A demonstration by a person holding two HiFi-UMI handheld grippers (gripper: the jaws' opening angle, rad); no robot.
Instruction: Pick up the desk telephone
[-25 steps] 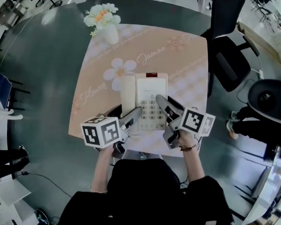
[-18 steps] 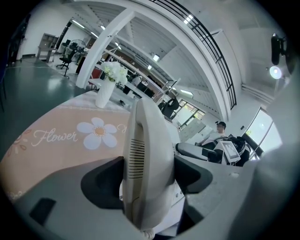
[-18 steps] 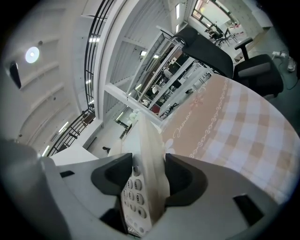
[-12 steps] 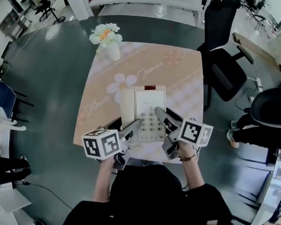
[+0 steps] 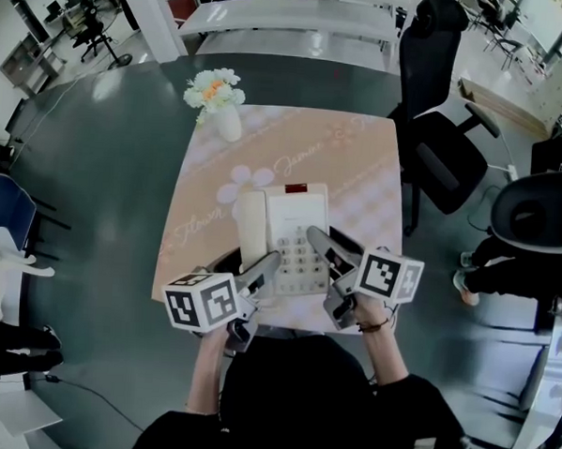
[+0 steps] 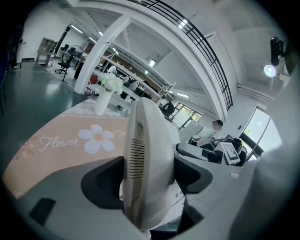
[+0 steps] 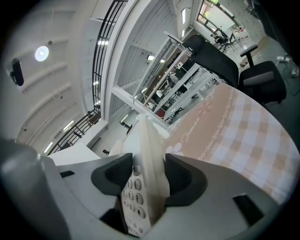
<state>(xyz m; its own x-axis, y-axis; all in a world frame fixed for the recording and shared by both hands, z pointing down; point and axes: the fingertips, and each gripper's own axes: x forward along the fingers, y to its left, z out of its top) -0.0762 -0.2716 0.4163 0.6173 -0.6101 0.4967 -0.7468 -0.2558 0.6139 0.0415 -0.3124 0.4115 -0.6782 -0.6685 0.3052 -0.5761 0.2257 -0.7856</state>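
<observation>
Seen from above, a person in dark clothing holds a two-jaw gripper in each hand at the near edge of a small table. The left gripper (image 5: pixel 265 265) is clamped on the left side of a white desk telephone (image 5: pixel 298 224). Its dark pads press on both faces of the handset (image 5: pixel 253 227), which fills the gap between them in the left gripper view. The right gripper (image 5: pixel 322 244) is closed on the telephone's right edge beside the keypad (image 5: pixel 301 255), and the numbered buttons show between its jaws in the right gripper view. Both grips look the same as a second ago. The telephone sits over the near half of a peach checked tablecloth (image 5: pixel 358 181) printed with daisies and script. Its near end now lies closer to the cloth's near border than a second ago, and it looks slightly raised, with a dark shadow under its left side. The camera view has also shifted, so the table looks smaller and more of the room shows beyond it. At the far left corner of the cloth stands a white vase of flowers (image 5: pixel 222 103), unmoved. A black office chair (image 5: pixel 445 148) stands to the right of the table on the dark floor (image 5: pixel 105 172). White desks (image 5: pixel 292 18) line the far side.
</observation>
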